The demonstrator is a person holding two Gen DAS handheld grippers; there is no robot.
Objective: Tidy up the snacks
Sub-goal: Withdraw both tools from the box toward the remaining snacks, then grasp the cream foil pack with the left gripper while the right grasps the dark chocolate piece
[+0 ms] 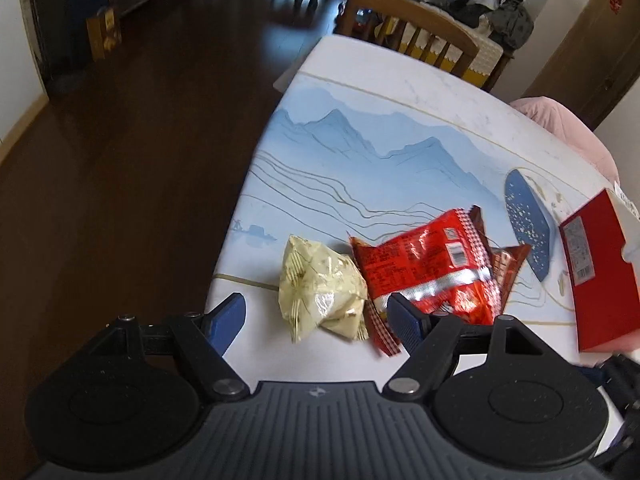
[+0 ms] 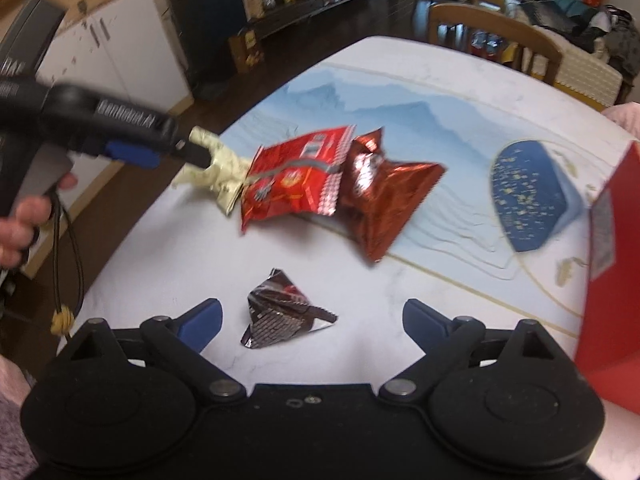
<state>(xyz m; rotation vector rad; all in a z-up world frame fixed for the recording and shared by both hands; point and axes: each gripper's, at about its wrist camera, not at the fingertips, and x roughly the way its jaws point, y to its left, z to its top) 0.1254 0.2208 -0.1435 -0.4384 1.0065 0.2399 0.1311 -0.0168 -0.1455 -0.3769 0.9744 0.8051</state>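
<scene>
A cream snack packet (image 1: 320, 292) lies on the table near its left edge, between the blue fingers of my left gripper (image 1: 316, 320), which stands open and does not touch it. To its right lies a red snack bag (image 1: 428, 268), partly over a brown foil bag (image 1: 510, 266). In the right wrist view my right gripper (image 2: 314, 320) is open around a small dark crumpled wrapper (image 2: 280, 312) on the table, with neither pad on it. Farther off are the red bag (image 2: 300, 176), the brown bag (image 2: 384, 196) and the cream packet (image 2: 216, 172), with the left gripper (image 2: 192, 156) over it.
A red box (image 1: 600, 272) stands at the right, also close beside my right gripper (image 2: 612, 280). The table (image 1: 400, 92) has a blue mountain print and a dark blue speckled patch (image 1: 528, 224). A wooden chair (image 1: 412, 28) is at the far end. A hand (image 2: 20, 220) holds the left gripper.
</scene>
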